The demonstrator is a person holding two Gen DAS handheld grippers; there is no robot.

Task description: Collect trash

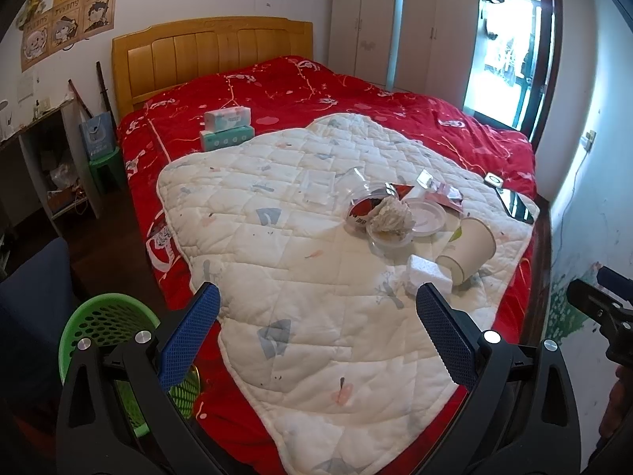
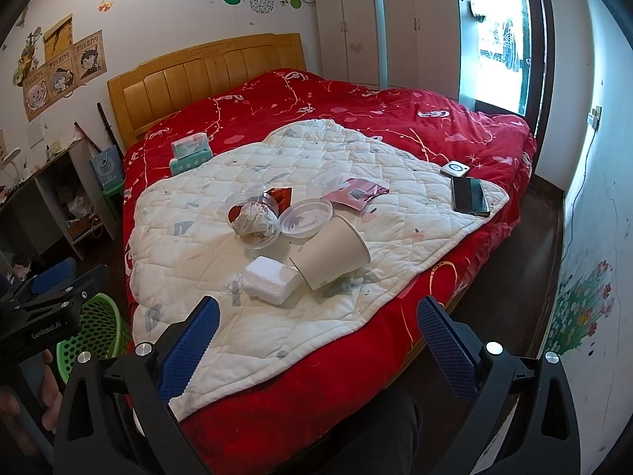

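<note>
Trash lies on a white quilted pad over a red bed. A tipped paper cup rests beside a white foam block. Behind them sit a clear plastic tub with crumpled paper, a clear lid and a pink wrapper. A green basket stands on the floor at the left. My left gripper hangs open above the pad's near part. My right gripper is open over the bed's edge, short of the foam block.
Two tissue packs are stacked near the headboard. A phone and a small white device lie at the pad's right corner. A desk stands left; wardrobes stand behind.
</note>
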